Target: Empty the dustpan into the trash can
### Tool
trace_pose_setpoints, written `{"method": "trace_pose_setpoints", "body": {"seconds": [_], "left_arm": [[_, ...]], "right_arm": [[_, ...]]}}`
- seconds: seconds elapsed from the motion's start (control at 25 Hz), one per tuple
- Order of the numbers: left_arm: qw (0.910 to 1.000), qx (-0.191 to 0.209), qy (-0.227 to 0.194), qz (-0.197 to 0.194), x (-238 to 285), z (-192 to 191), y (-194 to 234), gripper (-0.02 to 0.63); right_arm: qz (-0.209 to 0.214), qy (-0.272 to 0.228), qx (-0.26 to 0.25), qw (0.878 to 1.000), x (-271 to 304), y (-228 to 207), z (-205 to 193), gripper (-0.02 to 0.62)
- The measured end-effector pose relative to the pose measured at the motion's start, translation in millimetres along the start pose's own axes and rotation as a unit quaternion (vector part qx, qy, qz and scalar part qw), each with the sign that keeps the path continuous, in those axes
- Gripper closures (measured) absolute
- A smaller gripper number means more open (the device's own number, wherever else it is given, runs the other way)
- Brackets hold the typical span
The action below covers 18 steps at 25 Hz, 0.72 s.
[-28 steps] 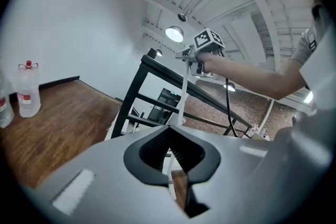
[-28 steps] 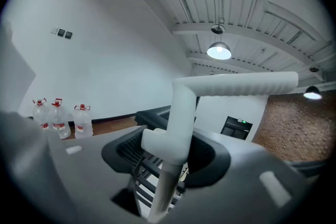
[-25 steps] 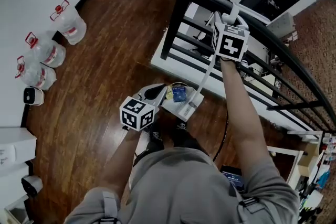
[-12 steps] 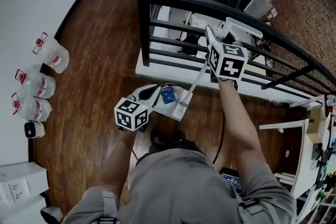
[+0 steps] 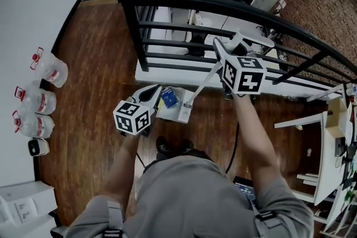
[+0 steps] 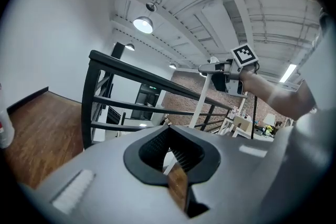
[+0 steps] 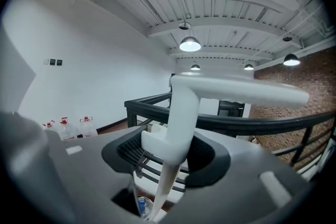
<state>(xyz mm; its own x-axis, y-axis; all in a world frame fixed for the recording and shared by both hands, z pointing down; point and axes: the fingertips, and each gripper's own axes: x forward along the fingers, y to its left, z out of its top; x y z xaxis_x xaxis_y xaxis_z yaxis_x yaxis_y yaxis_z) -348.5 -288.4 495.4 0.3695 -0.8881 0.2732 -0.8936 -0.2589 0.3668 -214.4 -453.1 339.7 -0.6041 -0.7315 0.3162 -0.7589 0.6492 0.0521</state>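
the right gripper (image 5: 222, 56) is clamped on the white handle (image 5: 203, 83) of the dustpan (image 5: 181, 113), its jaws pressed on either side of the shaft just under the t-shaped top grip, which juts out past the fingertips. from that grip the handle slants down and away to the pan, which hangs well below the right gripper and above the wood floor (image 5: 95, 64). a blue packet (image 5: 169, 98) lies in the pan. the left gripper (image 5: 149, 93) sits low, its tips just beside the pan's near edge; its jaws are drawn together at the tips with nothing gripped between them. a black railing (image 5: 184, 1) runs just beyond the right gripper. three water jugs (image 5: 50, 69) stand well off to the left gripper's left, by the wall.
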Motion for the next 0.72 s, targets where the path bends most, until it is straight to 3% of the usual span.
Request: {"method": "trace_pose_setpoints", "body": {"seconds": [0.72], "left_arm": [[0.9999,0.008,0.005,0.007,29.2,-15.4,-68.9,0.617]], "right_arm": [[0.039,0.029,0.0,0.999,-60.0,-50.2,-27.4,0.388]]}}
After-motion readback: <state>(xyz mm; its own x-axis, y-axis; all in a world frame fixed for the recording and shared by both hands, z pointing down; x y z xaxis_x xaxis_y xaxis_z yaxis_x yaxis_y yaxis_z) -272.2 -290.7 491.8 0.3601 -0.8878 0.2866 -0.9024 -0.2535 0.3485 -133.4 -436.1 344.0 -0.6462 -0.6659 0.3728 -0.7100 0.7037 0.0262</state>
